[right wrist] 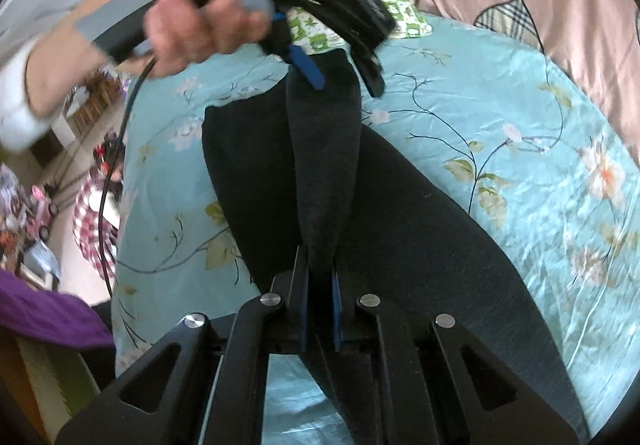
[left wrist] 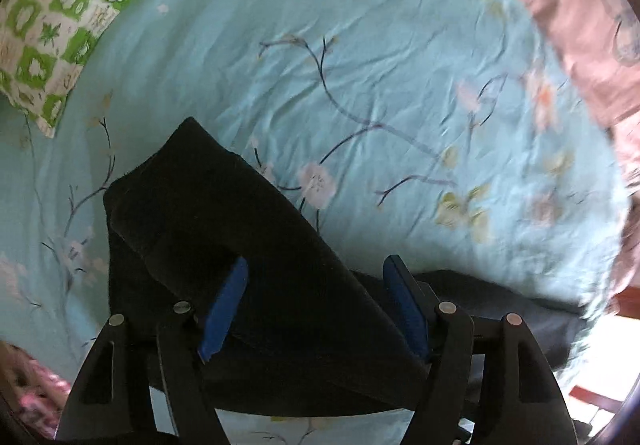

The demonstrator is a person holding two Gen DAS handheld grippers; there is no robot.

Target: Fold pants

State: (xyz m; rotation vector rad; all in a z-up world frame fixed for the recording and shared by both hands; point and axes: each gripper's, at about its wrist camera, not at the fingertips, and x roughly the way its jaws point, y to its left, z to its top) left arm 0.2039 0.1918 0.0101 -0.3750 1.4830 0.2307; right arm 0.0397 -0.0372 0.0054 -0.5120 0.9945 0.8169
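The black pants point(right wrist: 400, 229) lie across the turquoise floral bed sheet point(right wrist: 540, 173), filling the centre of the right wrist view. The right gripper point(right wrist: 320, 277) is clenched on a raised ridge of fabric at lower centre. The left gripper point(left wrist: 316, 305), jaws spread, has cloth lying between them without pinching it. This looks like mid-fold: next, the lifted edge needs carrying over and laying flat.
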